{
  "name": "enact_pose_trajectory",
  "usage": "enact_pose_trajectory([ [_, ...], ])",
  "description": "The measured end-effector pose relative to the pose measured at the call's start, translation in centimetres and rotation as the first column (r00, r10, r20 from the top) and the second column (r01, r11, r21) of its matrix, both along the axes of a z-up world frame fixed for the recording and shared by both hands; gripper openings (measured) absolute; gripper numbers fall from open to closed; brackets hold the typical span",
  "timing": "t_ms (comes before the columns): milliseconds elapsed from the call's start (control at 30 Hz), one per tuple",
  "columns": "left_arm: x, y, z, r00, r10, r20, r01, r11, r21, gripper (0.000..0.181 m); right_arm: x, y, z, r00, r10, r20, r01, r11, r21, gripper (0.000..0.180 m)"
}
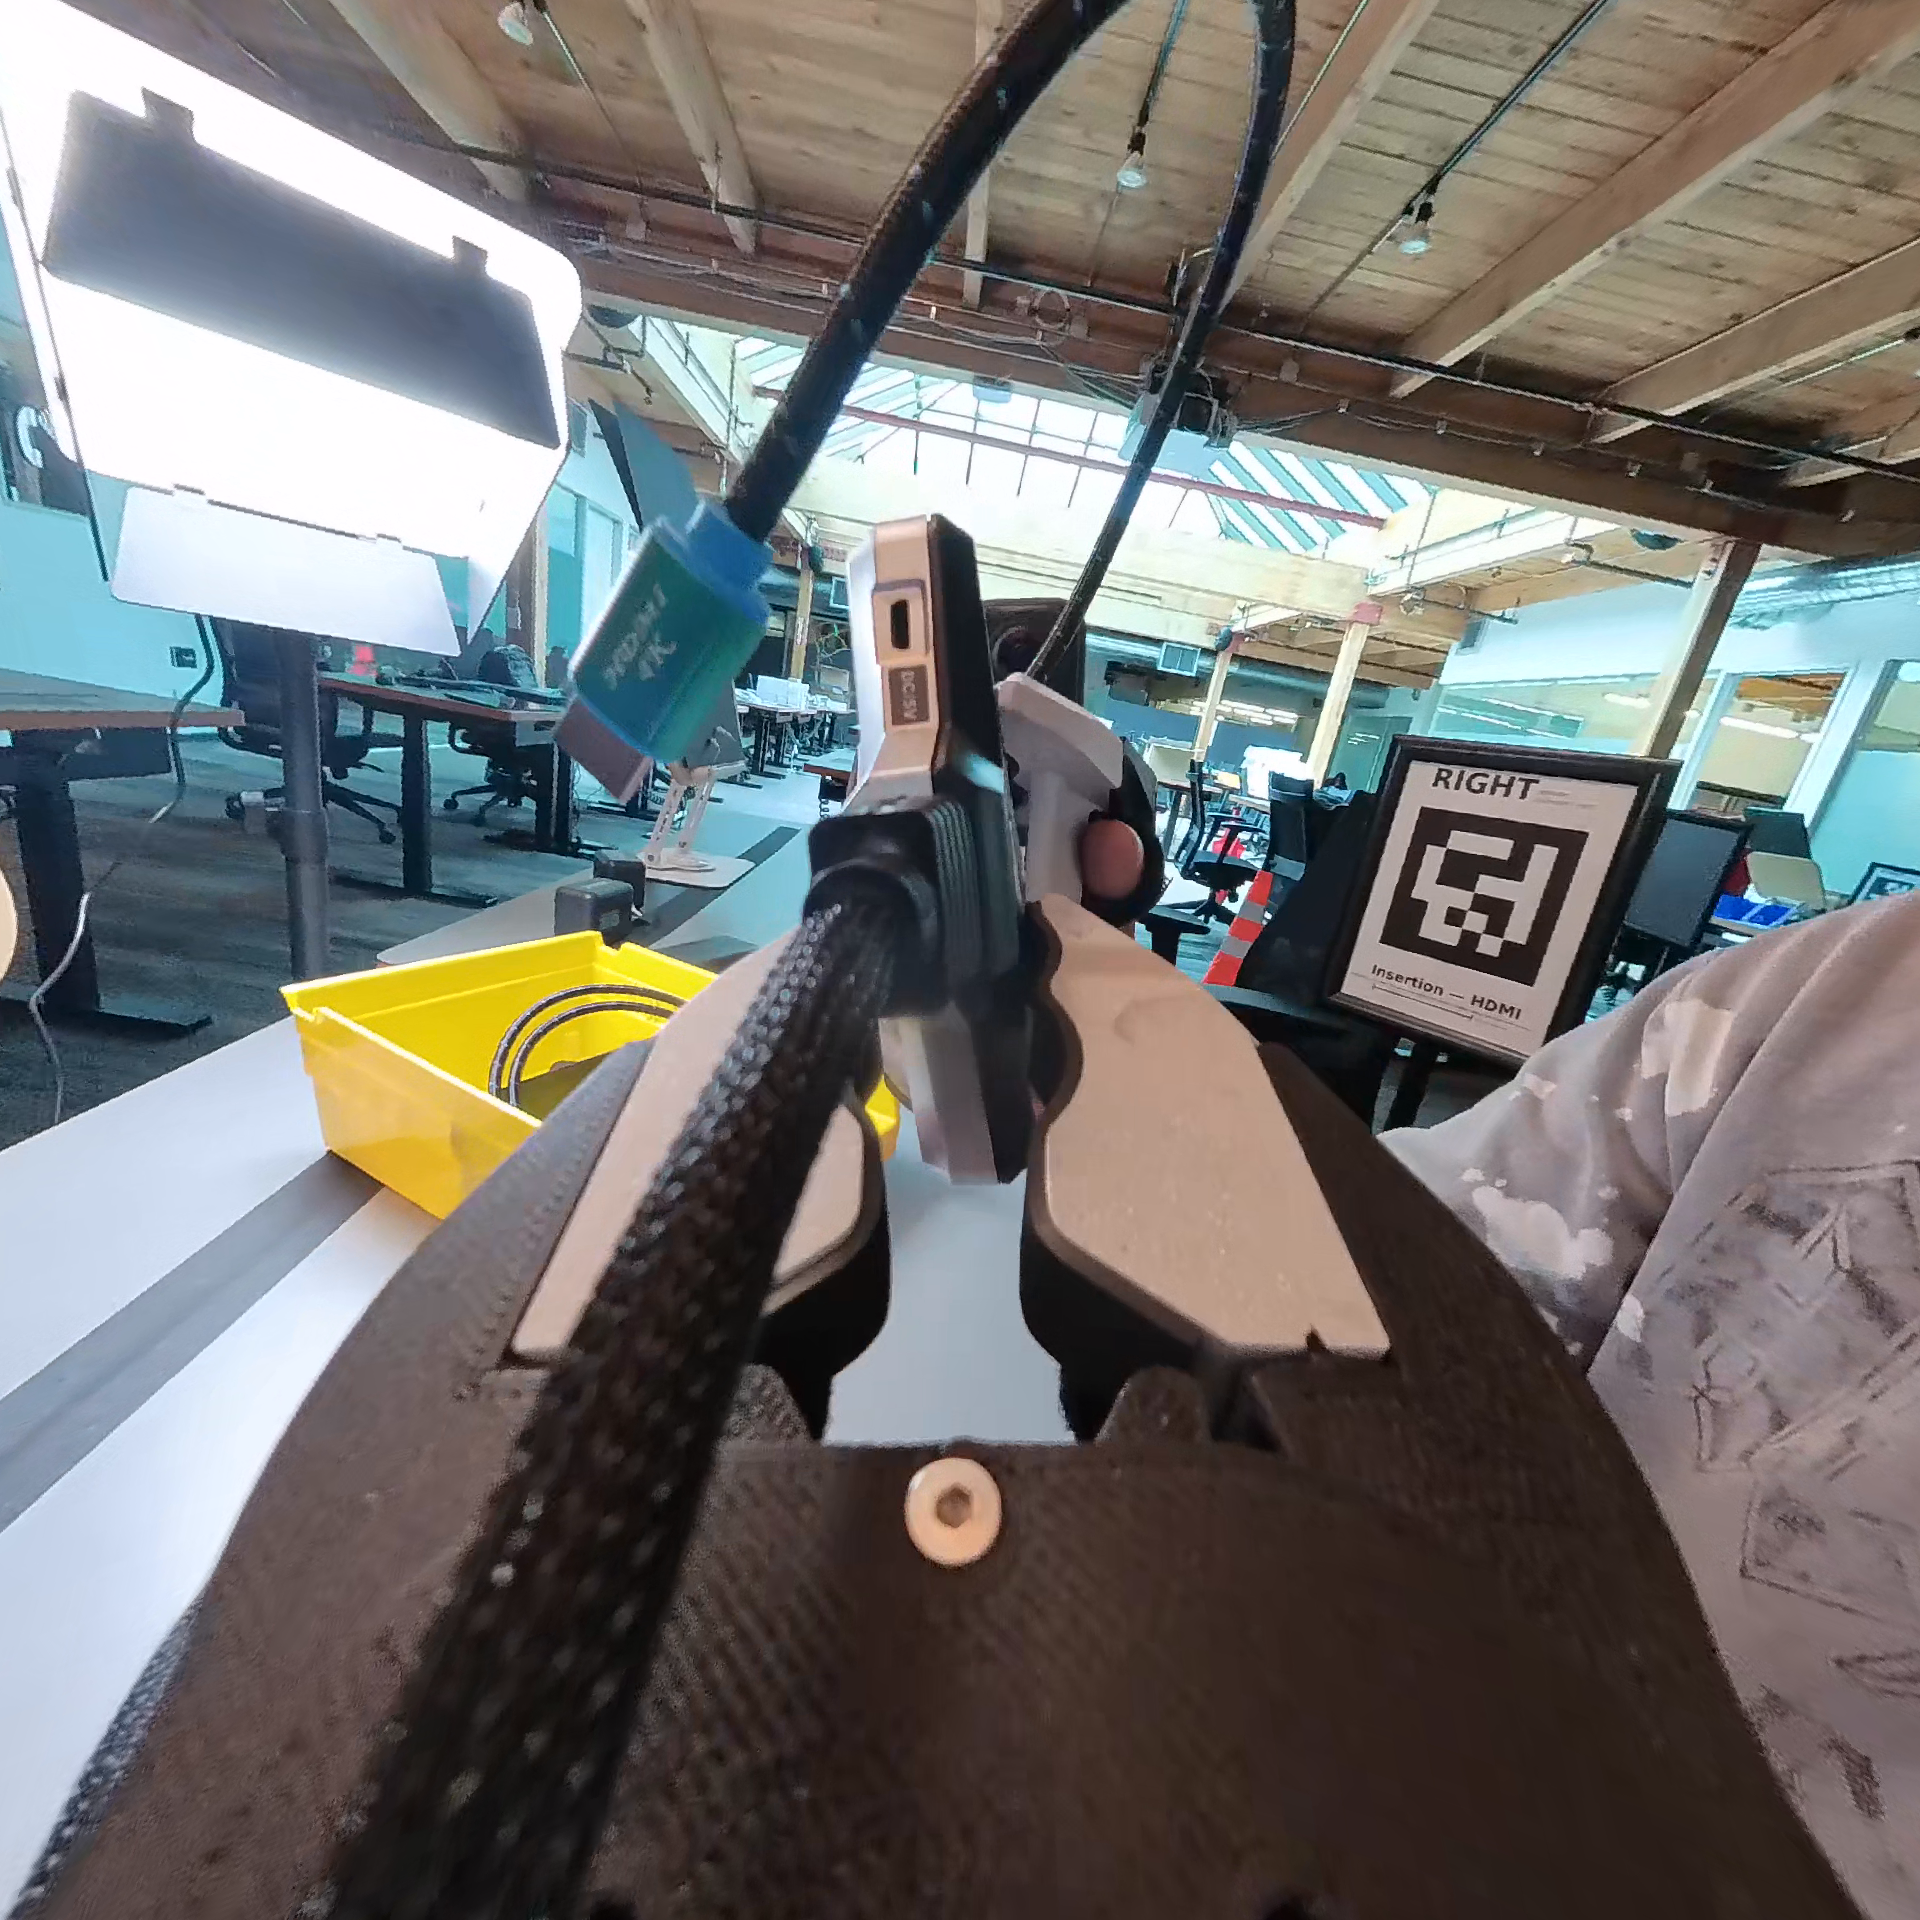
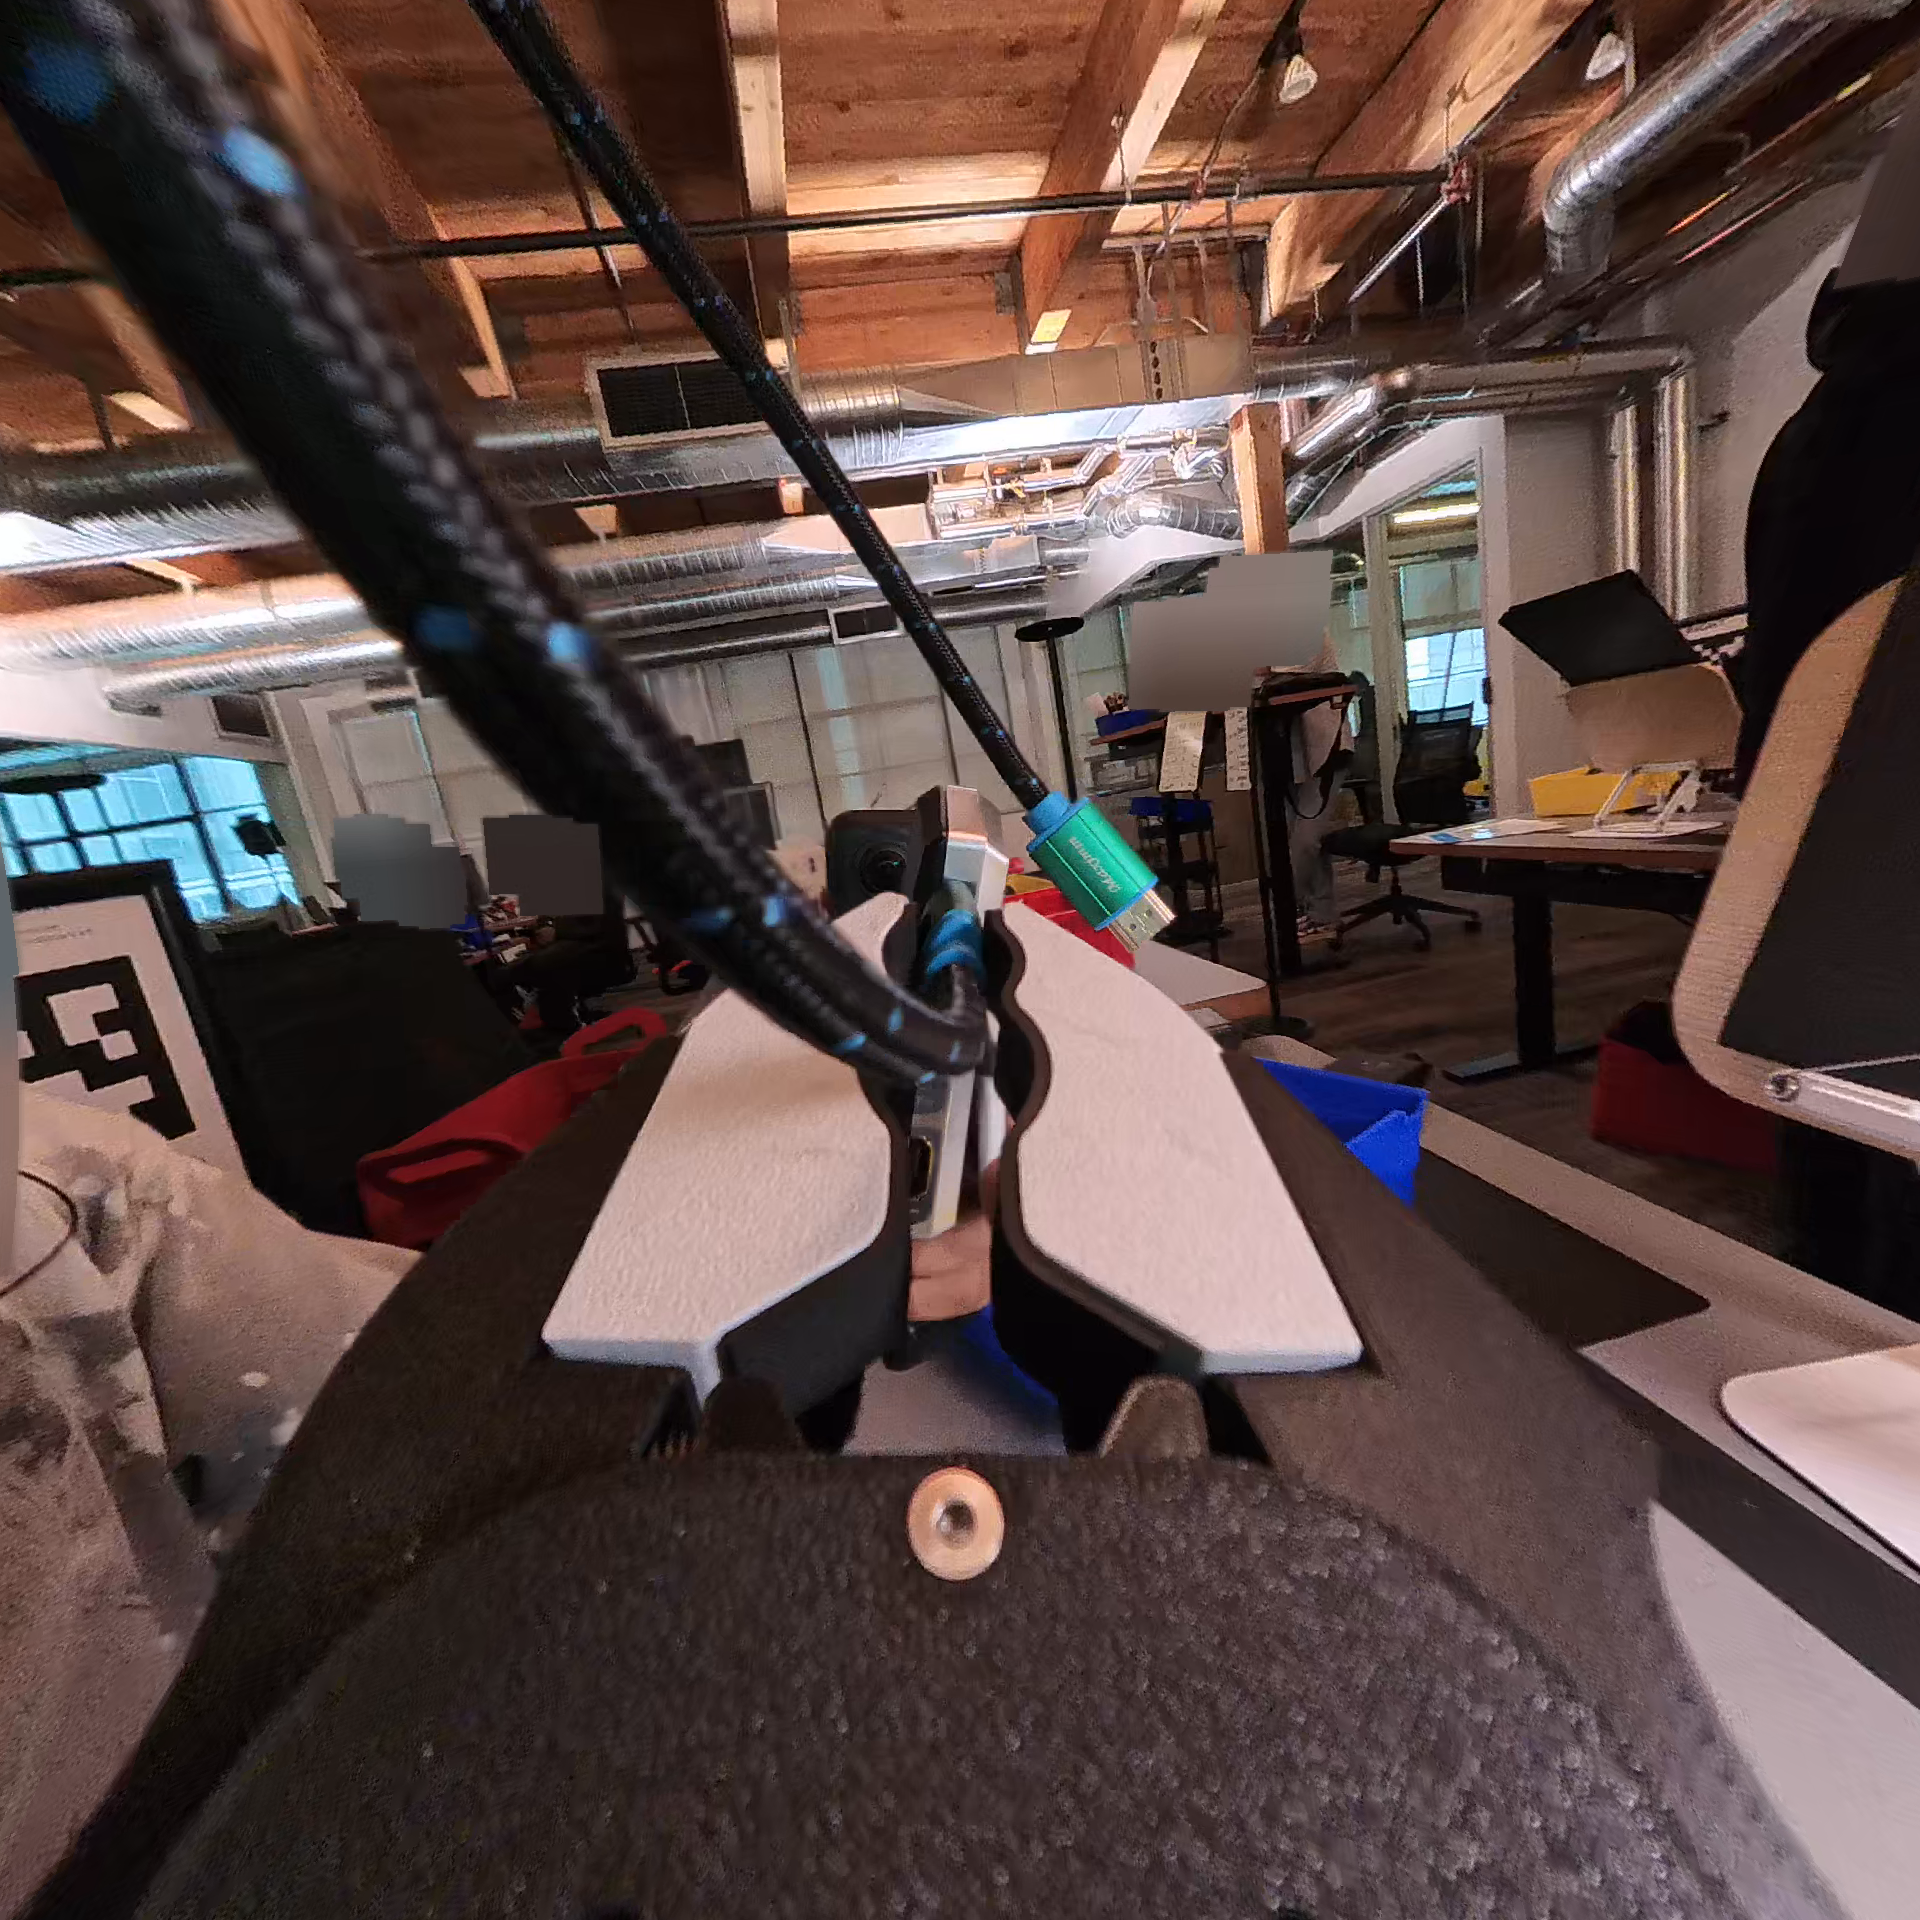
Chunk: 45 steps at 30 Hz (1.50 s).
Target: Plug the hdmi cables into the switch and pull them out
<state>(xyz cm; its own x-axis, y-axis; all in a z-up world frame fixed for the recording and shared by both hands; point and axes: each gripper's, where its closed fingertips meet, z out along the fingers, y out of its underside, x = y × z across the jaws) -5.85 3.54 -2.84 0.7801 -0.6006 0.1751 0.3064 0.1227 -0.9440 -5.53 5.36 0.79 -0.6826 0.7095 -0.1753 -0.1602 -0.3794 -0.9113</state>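
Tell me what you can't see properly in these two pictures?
- Left wrist view: the switch's lower end is hidden between the left gripper's fingers and the plugged black cable.
- Right wrist view: the switch is mostly covered by the right gripper's fingers and a cable.
- Both views: the green plug's cable leaves the top edge, so its far end is unseen.
- Left wrist view: the yellow bin's inside is partly blocked.

Each camera sits just behind its own tongs, tilted upward so ceiling beams fill the top. The left wrist view faces the right tongs (image 1: pixel 1049 727) across the switch (image 1: pixel 935 831); the right wrist view looks back at it (image 2: pixel 961 997). Both share, very close, the switch and the green plug (image 1: pixel 665 665) (image 2: pixel 1096 873).
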Motion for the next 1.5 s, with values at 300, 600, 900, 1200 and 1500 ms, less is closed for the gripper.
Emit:
enact_pose_trajectory([
  [300,-0.1,-0.3,1.0,0.998,0.065,0.010,-0.065,0.996,0.057,0.030,-0.1,-0.9,-0.7,0.996,0.075,0.052,-0.074,0.997,-0.020,0.011],
  [600,-0.7,-0.8,1.5,0.996,0.035,0.087,-0.043,0.994,0.099,0.025,0.6,0.1,0.1,0.999,0.044,-0.004,-0.044,0.999,-0.030,0.011],
  [900,-0.1,-0.5,1.1,0.997,0.027,0.069,-0.033,0.996,0.085,0.026,0.2,-0.7,-0.5,1.000,0.030,0.004,-0.030,0.999,0.015,0.011],
  [1200,-0.6,-1.3,2.5,0.987,0.019,0.159,-0.042,0.989,0.145,0.022,0.2,-1.0,-0.8,0.996,0.084,-0.017,-0.084,0.996,0.015,0.010],
  [1500,-2.1,-2.7,4.2,0.975,0.036,0.221,-0.085,0.972,0.219,0.024,-0.5,-2.2,-1.3,0.990,0.066,-0.126,-0.079,0.992,-0.100,0.010],
])
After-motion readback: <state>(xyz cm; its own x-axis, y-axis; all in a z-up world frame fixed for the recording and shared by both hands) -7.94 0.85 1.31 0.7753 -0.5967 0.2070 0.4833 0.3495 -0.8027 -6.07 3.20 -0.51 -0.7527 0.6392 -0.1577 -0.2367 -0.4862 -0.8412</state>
